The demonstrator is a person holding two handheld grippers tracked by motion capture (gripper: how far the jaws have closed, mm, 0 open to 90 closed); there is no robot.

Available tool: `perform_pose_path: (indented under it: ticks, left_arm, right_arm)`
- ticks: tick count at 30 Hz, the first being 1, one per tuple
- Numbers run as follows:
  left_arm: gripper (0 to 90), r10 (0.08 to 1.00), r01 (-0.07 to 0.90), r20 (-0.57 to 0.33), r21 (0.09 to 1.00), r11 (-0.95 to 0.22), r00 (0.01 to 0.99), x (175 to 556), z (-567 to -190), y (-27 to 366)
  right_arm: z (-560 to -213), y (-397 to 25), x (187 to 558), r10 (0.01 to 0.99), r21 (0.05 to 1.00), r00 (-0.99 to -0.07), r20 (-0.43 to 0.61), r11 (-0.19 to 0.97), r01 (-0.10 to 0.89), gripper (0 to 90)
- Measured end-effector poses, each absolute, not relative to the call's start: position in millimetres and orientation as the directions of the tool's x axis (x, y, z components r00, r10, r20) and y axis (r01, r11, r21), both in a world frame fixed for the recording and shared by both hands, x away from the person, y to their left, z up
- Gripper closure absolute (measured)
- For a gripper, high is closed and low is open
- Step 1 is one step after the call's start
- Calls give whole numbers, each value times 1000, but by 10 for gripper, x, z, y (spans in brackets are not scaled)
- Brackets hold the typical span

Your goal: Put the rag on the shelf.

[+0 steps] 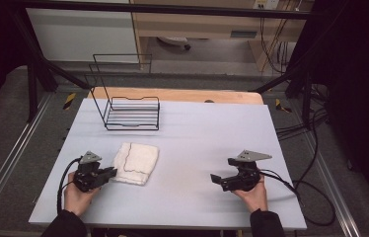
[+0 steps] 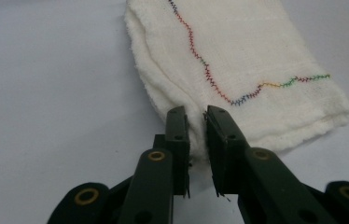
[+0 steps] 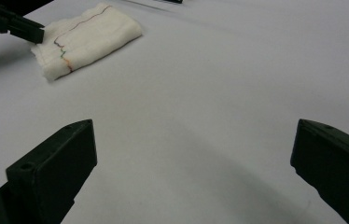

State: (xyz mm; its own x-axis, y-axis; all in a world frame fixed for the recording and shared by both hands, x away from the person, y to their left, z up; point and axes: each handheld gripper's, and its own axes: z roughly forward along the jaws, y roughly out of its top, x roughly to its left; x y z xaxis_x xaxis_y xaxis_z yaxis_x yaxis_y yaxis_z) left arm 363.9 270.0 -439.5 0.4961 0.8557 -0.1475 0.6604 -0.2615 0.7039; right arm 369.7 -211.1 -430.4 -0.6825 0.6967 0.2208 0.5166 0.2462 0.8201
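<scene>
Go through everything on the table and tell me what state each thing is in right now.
Cloth: folded, lying flat on the table, its near edge pinched.
Wire rack: upright, nothing in it.
Left claw: jaws nearly together, closed on the cloth's edge.
Right claw: jaws wide apart, holding nothing, away from the cloth.
Table: covered with a pale sheet.

We've got a cream cloth [image 2: 252,60] with wavy rainbow stitching, black grippers [image 2: 196,116], a pale lavender bench [image 1: 197,143].
</scene>
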Motion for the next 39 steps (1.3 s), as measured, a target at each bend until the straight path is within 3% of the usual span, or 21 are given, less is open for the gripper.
perform_pose_path:
  ticks: [4,15,22,32,39]
  left_arm:
    - [745,849,645,-124,707,-288,514,3637,-4393,2714]
    - [480,834,602,-74,727,-330,547,3647,-4355,2753]
    - [344,826,601,-98,734,-316,555,3672,-4355,2804]
    - [203,818,575,-87,753,-320,569,3688,-4343,2848]
    - [168,811,566,-87,759,-323,579,3681,-4335,2870]
  right_arm:
    - [-4280,-1988,3742,695,824,-685,220,243,511,11]
    - [-4229,-1529,3891,692,828,-684,232,229,513,16]
    - [-4223,-1216,4016,683,826,-692,236,234,513,19]
    - [-4198,-799,4212,681,825,-696,228,245,510,21]
    - [-4218,-574,4330,679,821,-693,242,237,519,24]
